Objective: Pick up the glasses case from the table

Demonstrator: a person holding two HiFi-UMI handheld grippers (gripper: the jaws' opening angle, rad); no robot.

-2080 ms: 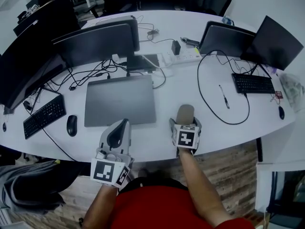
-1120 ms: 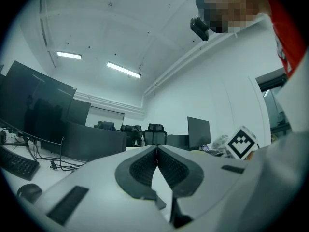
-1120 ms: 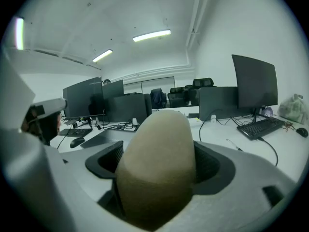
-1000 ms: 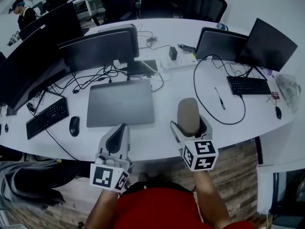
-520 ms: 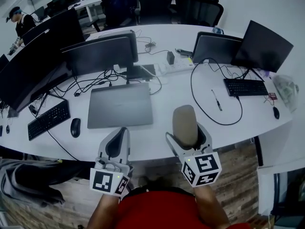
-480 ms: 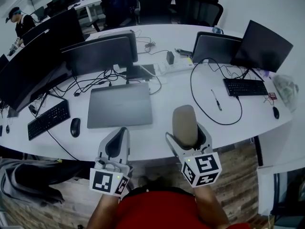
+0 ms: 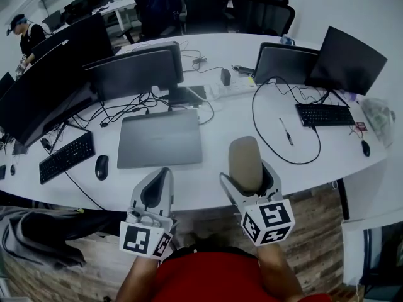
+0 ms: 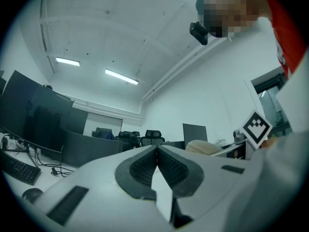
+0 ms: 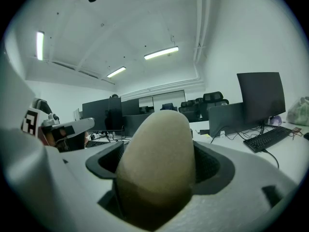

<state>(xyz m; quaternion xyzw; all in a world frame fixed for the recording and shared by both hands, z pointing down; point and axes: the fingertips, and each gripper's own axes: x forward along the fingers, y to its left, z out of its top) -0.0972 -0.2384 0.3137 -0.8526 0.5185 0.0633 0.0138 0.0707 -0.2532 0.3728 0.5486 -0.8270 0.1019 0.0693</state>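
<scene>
Now the right gripper (image 7: pixel 249 180) jaws hug the tan glasses case (image 7: pixel 244 159); the left gripper (image 7: pixel 157 186) jaws are pressed together.

A long white curved desk (image 7: pixel 239 115) stands on a brown wood floor (image 7: pixel 315 231). Black chairs (image 7: pixel 267 8) wait behind it by a white wall (image 7: pixel 343 5). Long lights (image 8: pixel 121 77) shine on the white ceiling (image 8: pixel 106 28). Far back there may be another desk (image 7: pixel 113 5)
</scene>
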